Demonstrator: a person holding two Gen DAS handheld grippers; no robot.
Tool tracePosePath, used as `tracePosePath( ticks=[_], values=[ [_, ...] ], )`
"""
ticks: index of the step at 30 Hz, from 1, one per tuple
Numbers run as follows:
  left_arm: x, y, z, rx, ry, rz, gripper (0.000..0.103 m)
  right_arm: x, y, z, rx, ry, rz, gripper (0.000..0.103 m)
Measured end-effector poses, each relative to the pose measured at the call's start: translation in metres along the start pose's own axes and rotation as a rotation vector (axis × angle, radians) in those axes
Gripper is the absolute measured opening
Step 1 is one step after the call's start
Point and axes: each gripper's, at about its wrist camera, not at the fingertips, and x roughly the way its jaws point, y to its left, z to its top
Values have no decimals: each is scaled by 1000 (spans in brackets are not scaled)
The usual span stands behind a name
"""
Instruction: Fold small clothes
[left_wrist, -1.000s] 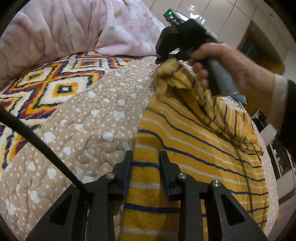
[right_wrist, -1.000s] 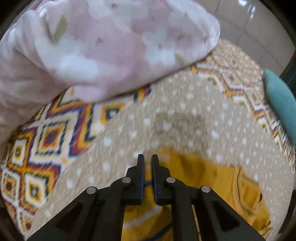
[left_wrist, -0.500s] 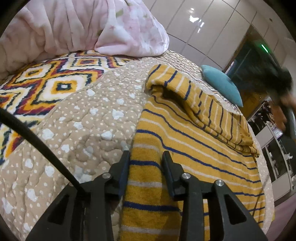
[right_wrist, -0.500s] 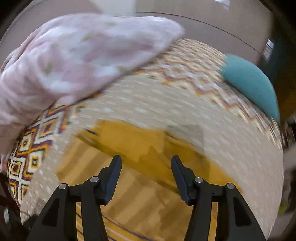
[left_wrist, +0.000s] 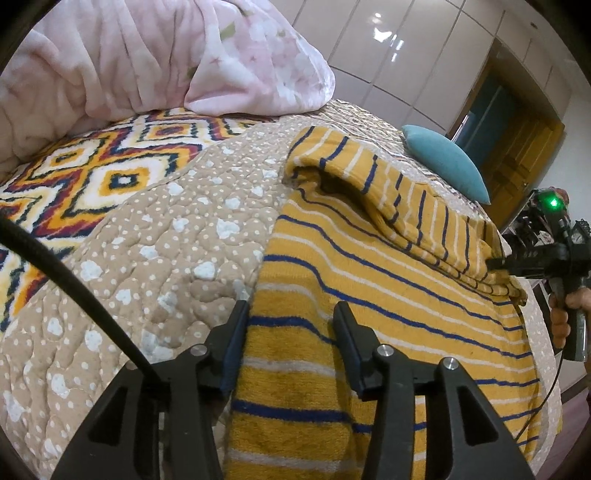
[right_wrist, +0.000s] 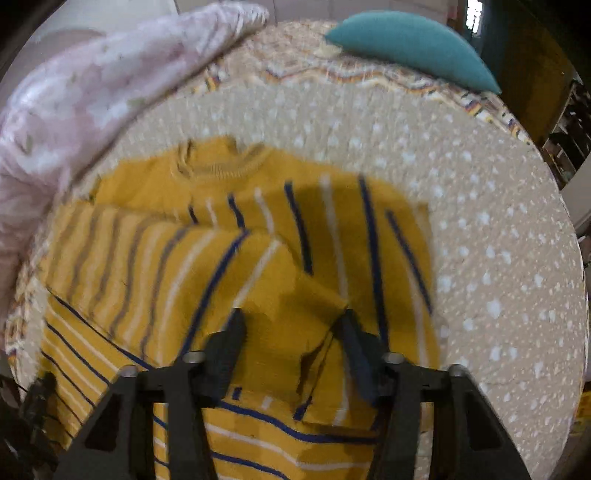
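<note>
A small mustard-yellow sweater (left_wrist: 388, 280) with blue and white stripes lies flat on the quilted bed; it also shows in the right wrist view (right_wrist: 295, 229). One sleeve (left_wrist: 399, 199) is folded across its body. My left gripper (left_wrist: 291, 325) is open, its jaws straddling the sweater's near edge. My right gripper (right_wrist: 291, 321) is open, low over the folded sleeve's cuff end (right_wrist: 306, 306). The right gripper also shows in the left wrist view (left_wrist: 495, 263), at the sweater's far right edge.
The beige dotted quilt (left_wrist: 166, 240) covers the bed, with a bright diamond-patterned part (left_wrist: 92, 177) at the left. A pink blanket (left_wrist: 147, 59) is heaped at the back. A teal cushion (right_wrist: 410, 48) lies at the far side. The bed edge drops off beyond the sweater at the right.
My right gripper let go of the sleeve it had laid across the sweater, opened, and swung round to the sweater's other side. My left gripper opened wider on the near edge.
</note>
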Motion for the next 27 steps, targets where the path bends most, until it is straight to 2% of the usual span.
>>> tracePosePath(
  ticks=[2,3,5,6,7,9,10,12,14,17,19,21,22,23,24,25,26,27],
  values=[
    [0,0,-1,0,-1,-2,45,-4,6,-1,-26,-22,-10,13],
    [0,0,-1,0,0,-1,45,-15,6,-1,-35,-63,-6,12],
    [0,0,0,3,3,2,45,-26,-3,1,-2,-110,-28,11],
    [1,-1,0,7,5,6,46,-28,-11,3,27,-118,-68,11],
    [1,-2,-1,13,6,10,47,-26,-18,4,44,-115,-130,12],
    [1,-3,-1,18,7,10,47,-19,-26,2,54,-86,-193,25],
    [0,-2,-1,16,6,6,47,-18,-28,1,56,-80,-182,29],
    [0,-2,-1,11,5,1,48,-28,-35,-11,77,-102,-134,47],
    [-1,-2,-1,4,3,-9,48,-48,-45,-32,121,-148,-84,51],
    [-2,0,-1,-5,-2,-22,48,-77,-62,-66,160,-161,2,52],
    [-6,3,-1,-16,-5,-34,48,-93,-78,-92,141,-153,-21,52],
    [-13,7,0,-27,-11,-22,48,-117,-100,-130,68,-162,-188,57],
    [-21,10,2,-33,-23,7,48,-123,-108,-141,37,-163,-283,59],
    [-25,13,3,-37,-32,32,48,-132,-122,-161,-24,-155,-485,62],
    [-35,18,4,-45,-50,79,48,-136,-130,-173,-57,-145,-596,63],
    [-43,23,5,-53,-61,108,48,-140,-137,-184,-73,-132,-667,63],
    [-48,27,6,-59,-64,121,48,-147,-149,-200,-53,-125,-659,63],
    [-54,31,7,-66,-63,134,52,-153,-154,-209,-19,-130,-591,63]
  ],
)
